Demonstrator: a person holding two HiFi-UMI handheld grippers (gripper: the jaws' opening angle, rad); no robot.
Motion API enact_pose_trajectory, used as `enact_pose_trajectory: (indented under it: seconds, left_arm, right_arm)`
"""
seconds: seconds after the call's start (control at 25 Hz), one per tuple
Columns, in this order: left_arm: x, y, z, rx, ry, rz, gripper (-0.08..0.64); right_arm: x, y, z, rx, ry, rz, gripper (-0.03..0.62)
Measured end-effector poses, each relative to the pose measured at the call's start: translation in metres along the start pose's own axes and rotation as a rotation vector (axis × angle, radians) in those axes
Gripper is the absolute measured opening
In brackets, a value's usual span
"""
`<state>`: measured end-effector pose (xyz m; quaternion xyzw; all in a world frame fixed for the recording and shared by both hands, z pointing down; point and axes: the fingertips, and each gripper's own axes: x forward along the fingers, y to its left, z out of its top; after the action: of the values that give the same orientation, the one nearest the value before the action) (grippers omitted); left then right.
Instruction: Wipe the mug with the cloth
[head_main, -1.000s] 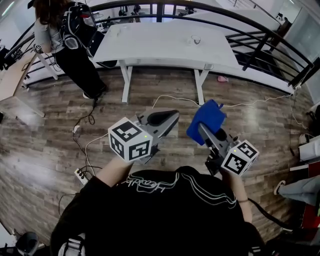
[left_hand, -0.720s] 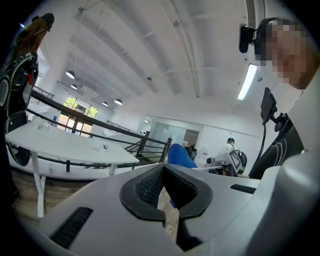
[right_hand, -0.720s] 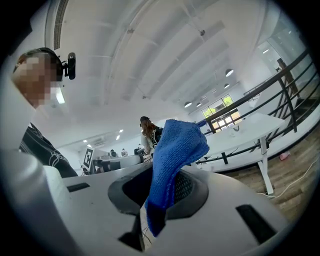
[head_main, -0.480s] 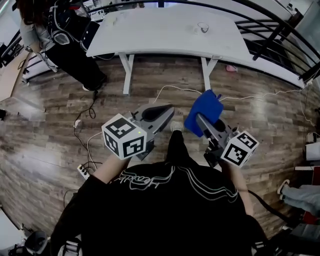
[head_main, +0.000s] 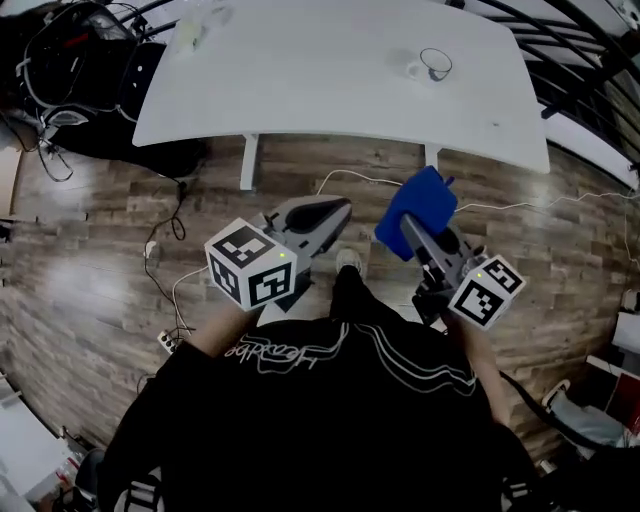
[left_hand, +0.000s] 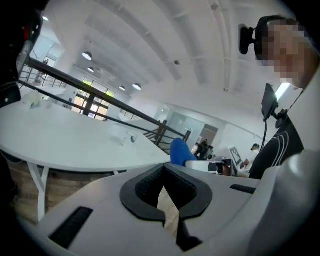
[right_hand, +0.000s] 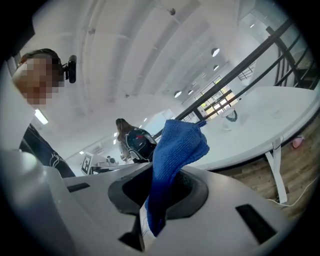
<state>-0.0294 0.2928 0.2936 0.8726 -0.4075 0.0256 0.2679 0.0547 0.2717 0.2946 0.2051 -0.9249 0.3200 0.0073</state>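
Note:
A small clear mug (head_main: 427, 66) stands on the white table (head_main: 330, 90) ahead of me, towards its right end. My right gripper (head_main: 412, 228) is shut on a blue cloth (head_main: 418, 208), which sticks up past its jaws above the wood floor. In the right gripper view the cloth (right_hand: 176, 150) hangs from the closed jaws, with the mug (right_hand: 229, 118) far off on the table. My left gripper (head_main: 334, 210) is shut and holds nothing. The left gripper view shows its pads (left_hand: 194, 187) closed, the mug (left_hand: 129, 138) far away and the cloth (left_hand: 181, 151) to the right.
A pale object (head_main: 190, 36) lies at the table's far left. Cables and a power strip (head_main: 164, 345) run over the floor on my left. Dark equipment (head_main: 60, 60) sits left of the table, and a black railing (head_main: 585, 60) runs behind its right end.
The table and mug have come closer and lower in the head view. The person standing at the left has dropped out of sight. Both grippers keep their pose and grip.

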Motion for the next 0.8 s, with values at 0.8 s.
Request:
enact_pose_trajectory:
  seconds: [0.8]
  left_arm:
    - [0.215,0.179,0.108,0.139,0.16,-0.083,0.006]
  right_arm:
    - [0.086,-0.23,0.137,0.193,-0.217,-0.23,0.051]
